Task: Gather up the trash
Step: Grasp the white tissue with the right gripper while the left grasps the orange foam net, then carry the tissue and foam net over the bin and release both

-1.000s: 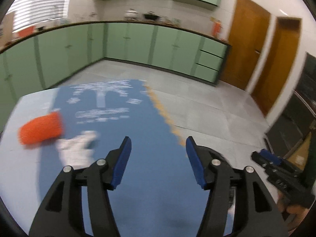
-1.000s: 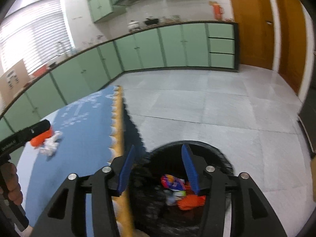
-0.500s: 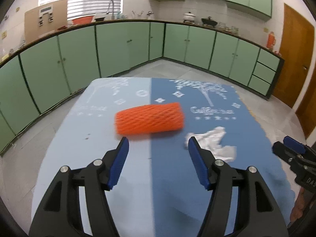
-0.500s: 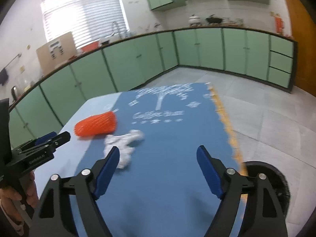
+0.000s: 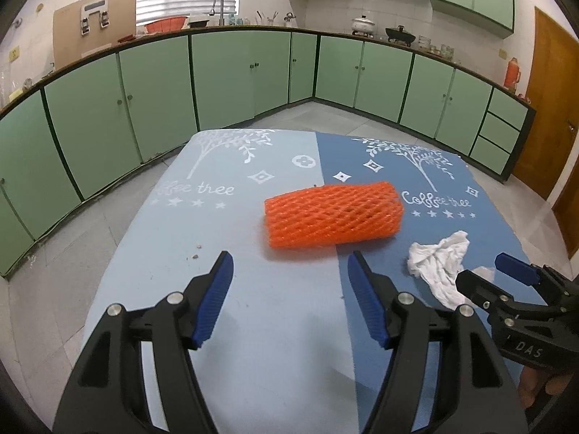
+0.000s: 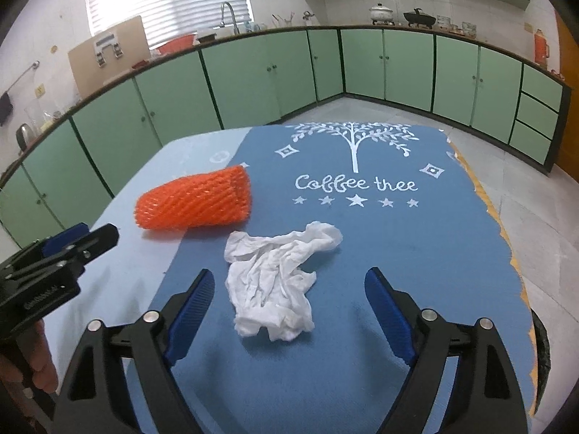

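Note:
An orange foam net sleeve lies on its side on the blue tablecloth; it also shows in the right wrist view. A crumpled white tissue lies just right of it, seen too in the left wrist view. My left gripper is open and empty, a short way in front of the sleeve. My right gripper is open and empty, its jaws either side of the tissue, above the cloth.
The table's right edge drops to a tiled floor. A sliver of the black trash bin shows at the lower right of the right wrist view. Green kitchen cabinets ring the room behind the table.
Both grippers swung left from the trash bin side to face the table. The left now faces the orange sleeve, the right has closed in over the tissue with jaws spread wider.

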`<state>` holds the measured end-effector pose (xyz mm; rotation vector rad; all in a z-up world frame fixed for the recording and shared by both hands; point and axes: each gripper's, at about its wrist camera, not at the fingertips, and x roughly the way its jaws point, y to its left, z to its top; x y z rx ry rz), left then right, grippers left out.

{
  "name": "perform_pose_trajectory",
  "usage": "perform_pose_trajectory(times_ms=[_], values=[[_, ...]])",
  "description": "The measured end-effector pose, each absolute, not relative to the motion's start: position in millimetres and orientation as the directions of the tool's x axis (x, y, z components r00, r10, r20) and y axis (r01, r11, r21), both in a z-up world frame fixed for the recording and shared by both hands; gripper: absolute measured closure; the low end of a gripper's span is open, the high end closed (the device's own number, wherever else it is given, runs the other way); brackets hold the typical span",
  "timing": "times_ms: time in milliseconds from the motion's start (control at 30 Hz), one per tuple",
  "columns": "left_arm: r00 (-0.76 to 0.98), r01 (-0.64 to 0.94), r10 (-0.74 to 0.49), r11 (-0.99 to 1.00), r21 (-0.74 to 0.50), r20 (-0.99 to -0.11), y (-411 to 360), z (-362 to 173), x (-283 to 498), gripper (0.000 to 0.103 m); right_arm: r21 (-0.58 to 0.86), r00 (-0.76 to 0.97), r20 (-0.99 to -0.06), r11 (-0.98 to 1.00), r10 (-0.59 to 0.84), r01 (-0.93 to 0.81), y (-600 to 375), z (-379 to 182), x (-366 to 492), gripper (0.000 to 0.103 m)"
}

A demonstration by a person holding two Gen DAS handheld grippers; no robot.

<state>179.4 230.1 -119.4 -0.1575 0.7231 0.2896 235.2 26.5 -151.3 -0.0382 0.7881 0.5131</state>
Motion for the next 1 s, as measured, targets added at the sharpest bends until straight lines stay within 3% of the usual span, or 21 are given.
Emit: perform_pose_trajectory(times_ms=[133, 300, 400, 767, 833, 900, 933, 1000], values=[[0.711, -0.312, 0.202, 0.949, -0.045, -0.674, 235, -124, 187, 0.036, 0.151, 0.565, -0.713, 0.878, 0.414, -0.454, 33, -161, 241, 0.038], [0.709, -0.309, 0.194, 0.950, -0.052, -0.678, 241, -129, 199, 0.031, 0.140, 0.527, -0.751, 0.877, 0.397, -0.460, 41, -173, 243, 0.077], [0.713, -0.301, 0.176, 0.951, -0.069, -0.679, 244, -130, 211, 0.026, 0.150, 0.519, -0.748, 0.866, 0.414, -0.476, 42, -172, 243, 0.091], [0.683, -0.292, 0.125, 0.950, -0.113, -0.720, 243, -147, 255, 0.023, 0.144, 0.599, -0.692, 0.891, 0.402, -0.431, 17, -151, 250, 0.093], [0.670, -0.289, 0.110, 0.949, -0.122, -0.734, 242, -152, 261, 0.037, 0.147, 0.604, -0.688, 0.892, 0.402, -0.427, 13, -150, 251, 0.093], [0.647, -0.289, 0.099, 0.949, -0.123, -0.756, 241, -159, 266, 0.064, 0.150, 0.606, -0.687, 0.894, 0.401, -0.421, 9, -150, 252, 0.093], [0.645, -0.294, 0.110, 0.949, -0.113, -0.757, 240, -160, 266, 0.067, 0.151, 0.606, -0.688, 0.896, 0.399, -0.418, 8, -150, 253, 0.093], [0.649, -0.290, 0.114, 0.951, -0.105, -0.752, 236, -159, 264, 0.091, 0.156, 0.606, -0.689, 0.898, 0.398, -0.412, 5, -151, 254, 0.093]])
